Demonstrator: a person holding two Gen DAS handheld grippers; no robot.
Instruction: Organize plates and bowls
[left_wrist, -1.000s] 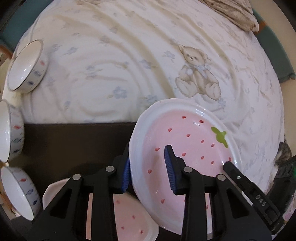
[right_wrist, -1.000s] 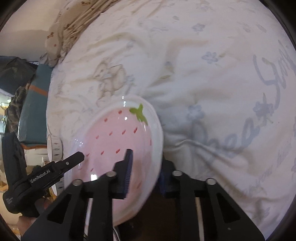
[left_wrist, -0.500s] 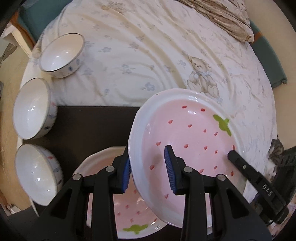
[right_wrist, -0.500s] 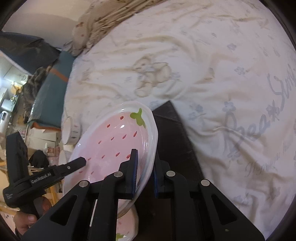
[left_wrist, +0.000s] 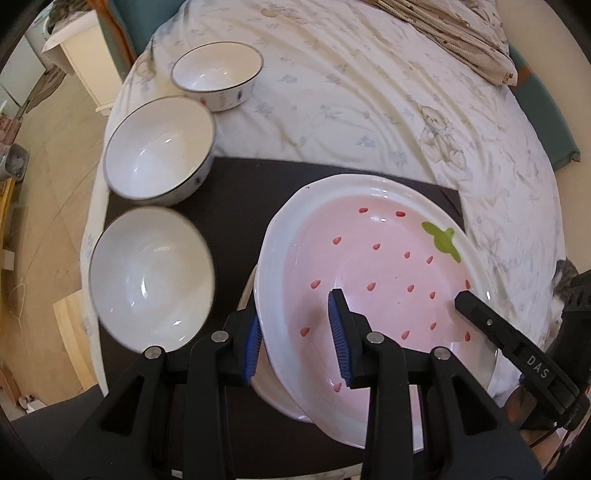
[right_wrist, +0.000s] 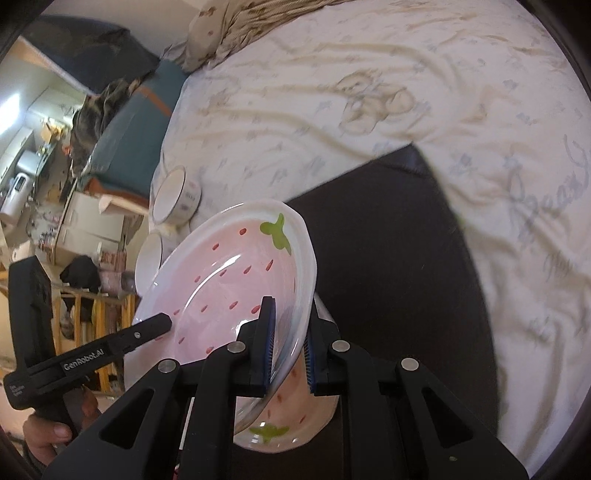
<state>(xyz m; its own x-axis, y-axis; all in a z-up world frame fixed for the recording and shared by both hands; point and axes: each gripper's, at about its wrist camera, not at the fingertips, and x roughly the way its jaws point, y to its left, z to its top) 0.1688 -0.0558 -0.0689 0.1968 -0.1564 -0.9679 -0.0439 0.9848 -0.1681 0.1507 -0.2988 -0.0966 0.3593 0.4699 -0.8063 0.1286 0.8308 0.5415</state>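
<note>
A pink strawberry plate with a white rim hangs tilted above the black mat. My left gripper is shut on its left rim, one blue pad under, one inside. My right gripper is shut on the opposite rim of the same plate. Directly beneath it, a second strawberry plate lies on the mat, mostly hidden. Three white bowls stand at the left: a small one on the bedsheet, two larger ones by the mat's edge.
A bedsheet with teddy bears spreads beyond the mat, with a crumpled blanket at its far end. The floor and a low white cabinet lie past the bowls. A hand holds the left gripper's handle.
Both grippers carried the plate together back from over the bedsheet to above the black mat and a little higher. The bowls slid into fuller view. The lower plate is now mostly covered.
</note>
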